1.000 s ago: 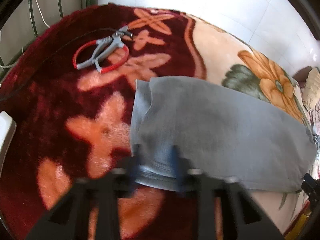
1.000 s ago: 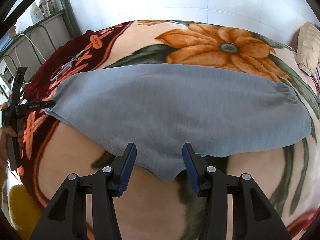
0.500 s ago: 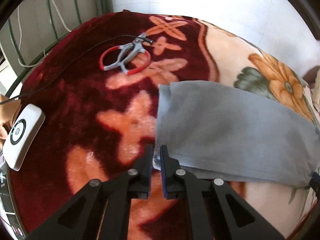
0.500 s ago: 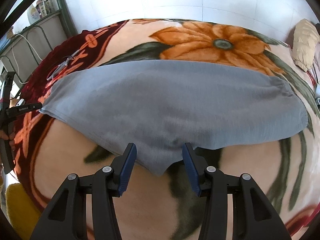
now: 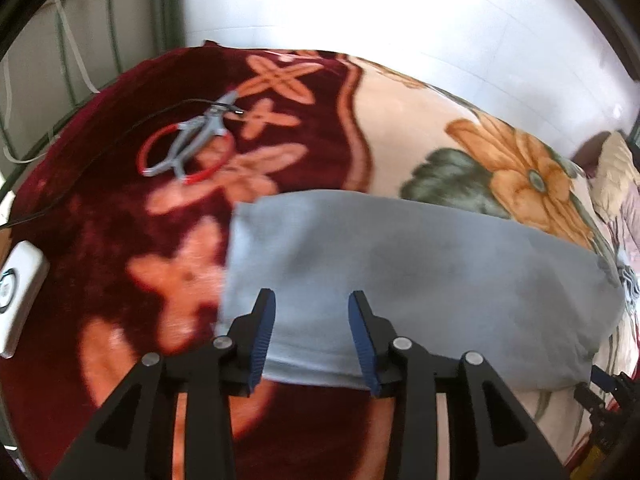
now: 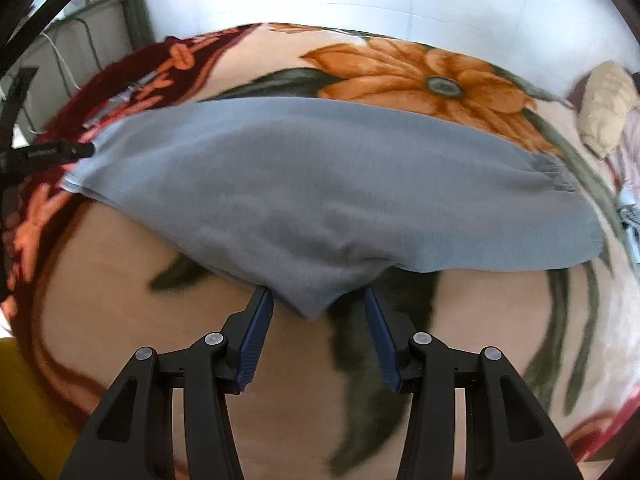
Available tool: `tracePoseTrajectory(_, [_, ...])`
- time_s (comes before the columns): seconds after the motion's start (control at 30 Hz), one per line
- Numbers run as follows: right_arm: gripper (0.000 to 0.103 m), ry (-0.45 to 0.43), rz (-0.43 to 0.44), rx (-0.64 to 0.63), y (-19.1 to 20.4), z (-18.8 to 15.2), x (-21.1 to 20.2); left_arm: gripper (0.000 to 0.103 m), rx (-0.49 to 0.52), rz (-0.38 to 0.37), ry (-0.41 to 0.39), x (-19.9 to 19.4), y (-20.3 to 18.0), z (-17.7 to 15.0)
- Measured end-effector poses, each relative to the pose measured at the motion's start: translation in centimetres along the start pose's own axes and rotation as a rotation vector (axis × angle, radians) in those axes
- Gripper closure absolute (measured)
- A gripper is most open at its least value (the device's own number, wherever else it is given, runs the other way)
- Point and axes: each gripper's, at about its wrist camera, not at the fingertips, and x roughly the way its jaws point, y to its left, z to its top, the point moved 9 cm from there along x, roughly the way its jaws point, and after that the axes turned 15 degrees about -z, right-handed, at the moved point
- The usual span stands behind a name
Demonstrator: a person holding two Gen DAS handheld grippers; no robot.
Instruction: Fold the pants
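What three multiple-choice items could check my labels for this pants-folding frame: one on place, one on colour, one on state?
1. Where does the red-ringed tool lie?
A. On the dark red part of the blanket
B. On the pants
C. On the pillow

2. What colour are the pants?
A. Black
B. Grey-blue
C. Yellow

3. How does the left hand-held gripper stand?
A. Clamped shut on the pillow
B. Shut with nothing between the jaws
C. Jaws apart over the pants' end

Key:
1 A: the red-ringed tool rests on the blanket, apart from the cloth.
2 B: the pants are grey-blue in both views.
3 C: the left hand-held gripper has just been opening; the cloth's edge shows between its pads, which do not press on it.
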Motion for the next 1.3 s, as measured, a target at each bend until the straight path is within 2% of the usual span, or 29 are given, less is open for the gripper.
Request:
tracePoseTrajectory(0.07, [0.056, -0.003, -0.022, 0.000, -0.1, 0.2, 0.6, 0.063, 0.011, -0.002, 0.022, 1.2, -0.6, -0.2])
tracePoseTrajectory(0.1, [0.068, 0.004, -0.022, 0.015, -0.2, 0.3, 0.9, 0.063, 0.011, 0.001, 0.034, 1.7, -0.6, -0.4])
tracePoseTrajectory(0.2, [0.091, 0.011, 0.013, 0.111, -1.1, 0.8, 0.5, 0.063, -0.006, 0.015, 0.076, 3.2, -0.6, -1.4])
tracePoseTrajectory(0.3, [0.096, 0.009, 0.052, 0.156, -1.5, 0.3, -0.5, 0.063, -0.005, 0.031, 0.069, 3.3, -0.3, -2.0])
tracePoseTrajectory(0.5, [0.097, 0.080, 0.063, 0.097, 0.0, -2.5, 0.4, 0.063, -0.012, 0.056, 0.070, 3.0, 0.1, -2.3])
tracePoseTrajectory(0.6, [0.096, 0.063, 0.070, 0.085, -0.7, -2.5, -0.5, 0.063, -0.029, 0.073, 0.072, 2.6, -0.3, -2.3])
tracePoseTrajectory(0.7, [0.092, 0.016, 0.069, 0.109, -2.7, -1.5, -2.0, 0.063, -0.054, 0.001, 0.063, 2.2, -2.4, -2.3])
tracePoseTrajectory(0.8, [0.078, -0.039, 0.041, 0.157, -5.9, 0.2, -3.1, 0.063, -0.039, -0.070, 0.061, 2.1, -6.0, -2.2])
tracePoseTrajectory(0.9, [0.074, -0.089, -0.008, 0.193, -9.6, 2.4, -3.0, 0.059, 0.001, -0.154, 0.069, 2.3, -10.8, -2.4])
tracePoseTrajectory(1.0, [0.072, -0.103, -0.030, 0.199, -12.2, 4.4, -1.6, 0.054, 0.044, -0.226, 0.091, 3.0, -15.8, -3.0])
tracePoseTrajectory(1.13, [0.072, -0.058, -0.067, 0.214, -15.0, 4.9, 2.0, 0.054, 0.071, -0.307, 0.144, 4.5, -21.8, -4.7])
tracePoseTrajectory(1.23, [0.072, -0.002, -0.144, 0.207, -17.2, 3.3, 5.0, 0.054, 0.089, -0.366, 0.194, 5.6, -25.4, -6.6])
tracePoseTrajectory(1.3, [0.073, 0.058, -0.188, 0.198, -18.4, 1.4, 6.9, 0.054, 0.122, -0.377, 0.242, 6.5, -27.2, -8.4])
